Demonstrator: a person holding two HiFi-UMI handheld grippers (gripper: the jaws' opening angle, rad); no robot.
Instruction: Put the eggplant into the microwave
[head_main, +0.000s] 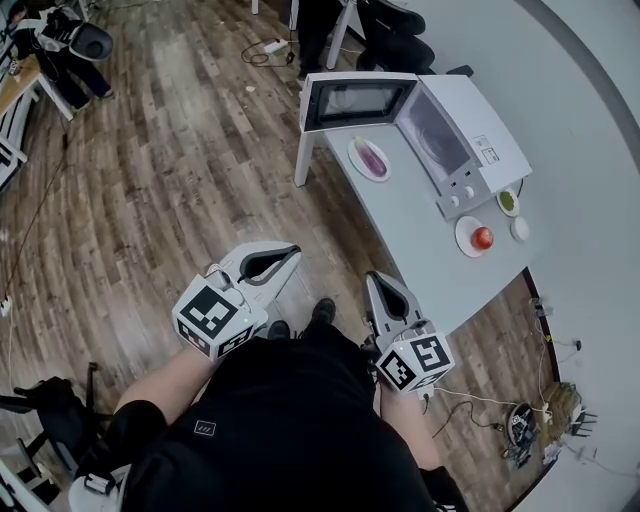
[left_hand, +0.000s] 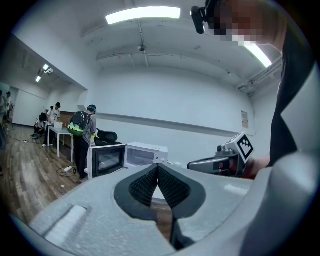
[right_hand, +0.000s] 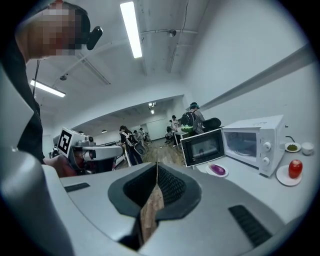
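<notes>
The eggplant (head_main: 371, 157) is seen on a plate (head_main: 356, 150) on the worktop (head_main: 420, 230), before the open microwave (head_main: 470, 130). The left claw (head_main: 288, 258) and right claw (head_main: 377, 284) are closed, empty. The eggplant is judged light, smooth and slippery; its middle should be gripped gently.

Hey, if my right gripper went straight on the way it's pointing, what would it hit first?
Nothing nearby, it seems: the right gripper aims over open wooden floor, passing left of the microwave's open door and the table. Depth is hard to judge.
</notes>
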